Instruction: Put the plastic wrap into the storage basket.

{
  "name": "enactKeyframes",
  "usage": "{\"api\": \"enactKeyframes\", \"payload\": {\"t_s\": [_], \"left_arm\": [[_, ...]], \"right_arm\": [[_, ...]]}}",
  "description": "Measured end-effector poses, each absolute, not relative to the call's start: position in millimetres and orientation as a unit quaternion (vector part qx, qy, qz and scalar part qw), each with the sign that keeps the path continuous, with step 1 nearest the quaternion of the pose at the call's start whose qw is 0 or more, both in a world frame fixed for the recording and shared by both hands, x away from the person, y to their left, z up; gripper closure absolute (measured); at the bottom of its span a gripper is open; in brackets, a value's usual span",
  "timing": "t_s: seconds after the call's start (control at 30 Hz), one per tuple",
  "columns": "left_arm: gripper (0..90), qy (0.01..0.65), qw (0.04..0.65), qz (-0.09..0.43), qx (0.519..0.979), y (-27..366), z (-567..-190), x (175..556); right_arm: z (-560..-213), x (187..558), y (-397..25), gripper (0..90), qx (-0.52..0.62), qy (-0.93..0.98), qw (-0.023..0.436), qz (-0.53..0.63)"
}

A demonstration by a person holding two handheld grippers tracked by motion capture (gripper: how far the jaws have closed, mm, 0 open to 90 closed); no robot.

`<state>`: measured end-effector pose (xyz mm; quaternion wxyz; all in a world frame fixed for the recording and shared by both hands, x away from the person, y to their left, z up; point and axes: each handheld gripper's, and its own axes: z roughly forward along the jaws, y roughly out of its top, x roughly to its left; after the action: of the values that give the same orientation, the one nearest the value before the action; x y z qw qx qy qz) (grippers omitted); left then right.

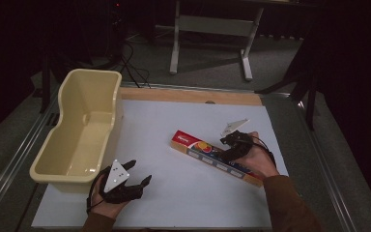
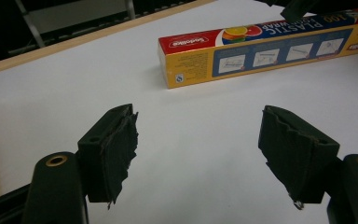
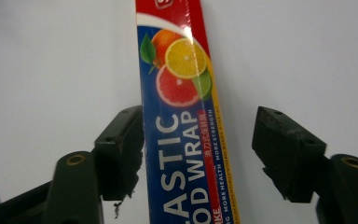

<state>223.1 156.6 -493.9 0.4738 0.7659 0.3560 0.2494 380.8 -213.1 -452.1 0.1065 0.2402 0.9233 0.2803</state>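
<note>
On the white table sheet [image 1: 174,193] in the high view, a long plastic wrap box [image 1: 216,158] lies flat and slantwise, right of centre, its red end toward the far left. The right gripper [image 1: 228,146] sits over the middle of the box, held by the person's right hand [image 1: 257,159]; a grey three-cornered plate [image 1: 234,126] stands above it. The left gripper [image 1: 137,172] rests at the near left, well apart from the box, jaws spread wide with nothing between them. A cream plastic tub [image 1: 84,126] stands along the left edge of the sheet, just beside the left gripper

From the left gripper view, the two black jaws stand wide apart over bare white sheet, gripping nothing. The box [image 2: 261,49] lies farther off, label side up, with the red end nearest the middle of the view

Along the right gripper view, the box [image 3: 186,116] runs lengthwise between the jaws, showing printed citrus fruit and the words "FOOD WRAP". The jaws are wide: the left jaw sits against the box's edge, while the right jaw stands clear of it with white sheet visible between. The box is straddled, not clamped
</note>
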Motion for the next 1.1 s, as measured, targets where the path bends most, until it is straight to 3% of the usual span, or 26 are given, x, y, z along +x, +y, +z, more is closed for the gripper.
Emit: {"api": "enactKeyframes", "payload": {"t_s": [0.3, 0.73, 0.97, 1.1], "left_arm": [[27.5, 0.355, 0.472, 0.249, 0.767, 156.2, -494.1, 223.0], [27.5, 0.354, 0.472, 0.248, 0.768, 155.4, -494.5, 223.1], [27.5, 0.355, 0.472, 0.247, 0.768, 155.9, -494.5, 222.8], [27.5, 0.355, 0.472, 0.246, 0.768, 156.1, -494.4, 222.7]], "right_arm": [[-461.1, 392.4, -200.8, 27.4, 0.221, 0.949, 0.075, 0.214], [-473.7, 408.8, -184.2, 27.2, 0.206, 0.970, 0.033, 0.127], [-489.0, 416.2, -170.8, 27.9, 0.188, 0.980, 0.021, 0.060], [-494.7, 420.2, -168.6, 33.7, 0.192, 0.980, -0.005, 0.046]]}}
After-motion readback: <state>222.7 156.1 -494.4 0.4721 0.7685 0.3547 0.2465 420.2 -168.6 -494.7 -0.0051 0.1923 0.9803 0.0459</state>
